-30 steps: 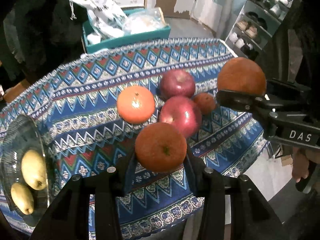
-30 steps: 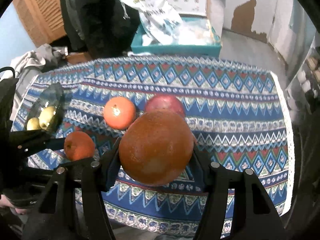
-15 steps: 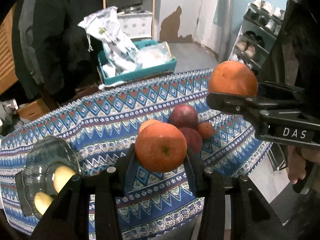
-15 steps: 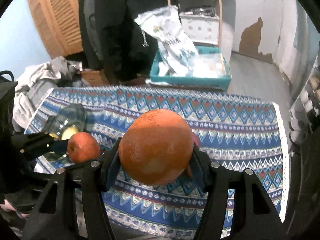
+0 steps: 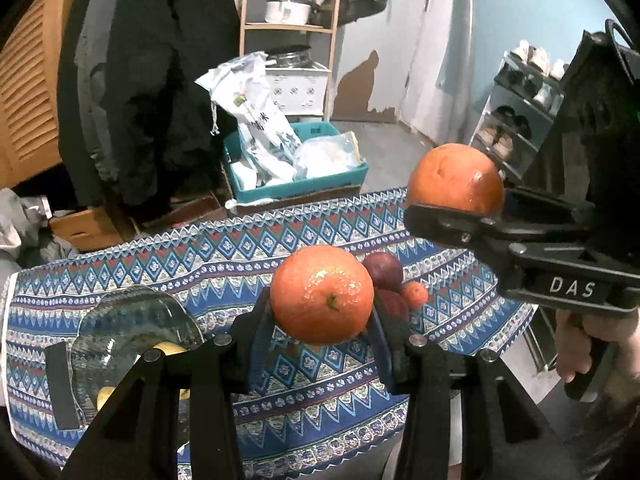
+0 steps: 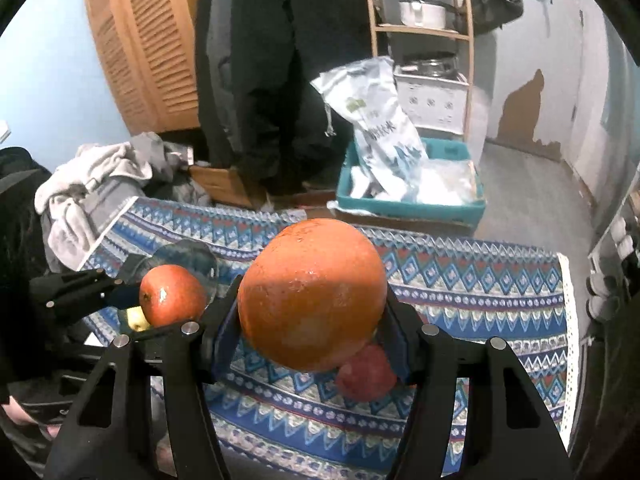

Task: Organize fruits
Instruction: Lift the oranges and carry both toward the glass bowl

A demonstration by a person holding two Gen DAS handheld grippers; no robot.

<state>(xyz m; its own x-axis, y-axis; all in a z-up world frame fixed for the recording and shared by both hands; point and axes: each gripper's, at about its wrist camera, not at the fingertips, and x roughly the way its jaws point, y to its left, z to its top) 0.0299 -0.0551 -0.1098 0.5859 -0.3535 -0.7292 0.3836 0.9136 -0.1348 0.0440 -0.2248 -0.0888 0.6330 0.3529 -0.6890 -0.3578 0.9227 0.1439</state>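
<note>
Table w/ patterned cloth [image 5: 200,264] fills both views; we hold both tools lifted above it. Glass bowl [image 5: 120,320] sits at table's L end, yellow fruit inside, partly hidden by our L tool.

L gripper [image 5: 322,316] clamped on smaller orange [image 5: 322,294]; bowl lies below and to its L, so L is clearly the nearer hand for a drop. R gripper [image 6: 312,312] clamped on bigger orange [image 6: 312,294], well apart from bowl, towards table's R side.

Left on cloth: two red apples [image 5: 384,270] and small tangerine [image 5: 415,294], touching in a cluster, not in the path.

Judgement: L goes first; R tool must cross behind it, collision risk.
</note>
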